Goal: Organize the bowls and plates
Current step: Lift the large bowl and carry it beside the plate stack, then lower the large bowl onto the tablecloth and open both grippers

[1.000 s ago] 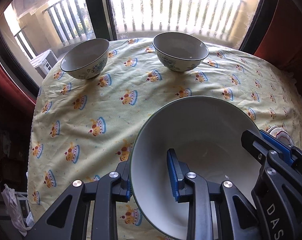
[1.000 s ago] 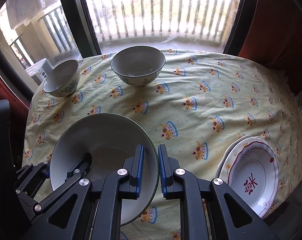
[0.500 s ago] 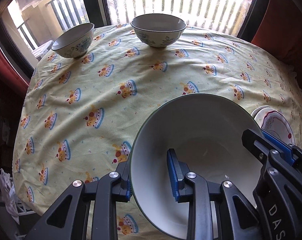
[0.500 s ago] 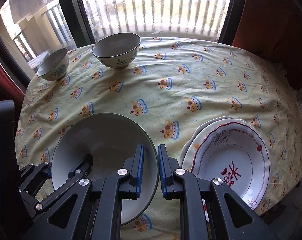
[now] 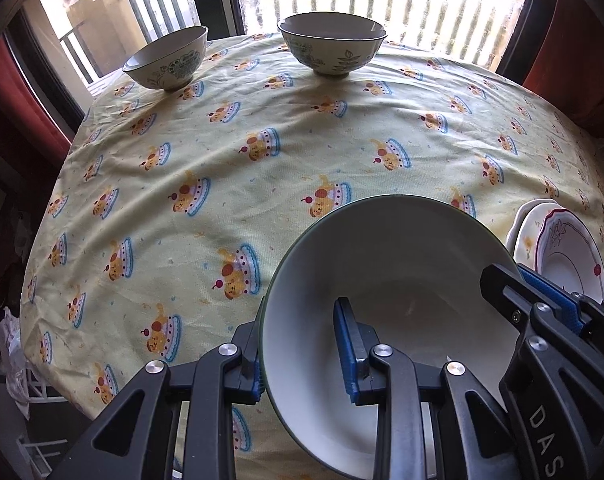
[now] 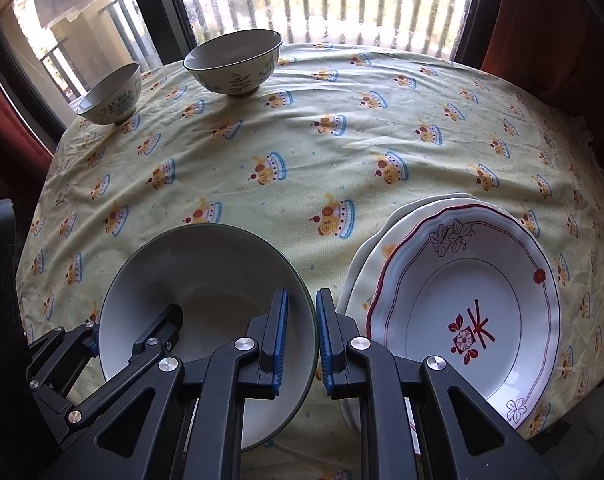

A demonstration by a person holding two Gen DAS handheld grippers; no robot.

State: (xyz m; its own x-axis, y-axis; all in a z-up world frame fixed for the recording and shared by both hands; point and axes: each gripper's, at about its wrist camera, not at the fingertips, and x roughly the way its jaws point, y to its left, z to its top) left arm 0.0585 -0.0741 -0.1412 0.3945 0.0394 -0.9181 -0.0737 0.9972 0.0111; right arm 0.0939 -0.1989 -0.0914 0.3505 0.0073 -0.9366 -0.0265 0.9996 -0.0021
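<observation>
White inside with a dark green rim, the large bowl [image 5: 385, 280] is clamped on its left wall by my left gripper [image 5: 302, 344] and on its right wall by my right gripper [image 6: 302, 336], near the table's front edge. Just beside it to the right, at the front-right edge of the yellow tablecloth [image 6: 321, 152], lies the stack of plates [image 6: 461, 312]. Two patterned bowls stand at the far edge, the smaller bowl [image 6: 110, 98] toward the far-left corner, the wider bowl [image 6: 234, 62] beside it, apart.

Large bowl [image 6: 206, 280] beside stacked plates [image 6: 461, 300]
</observation>
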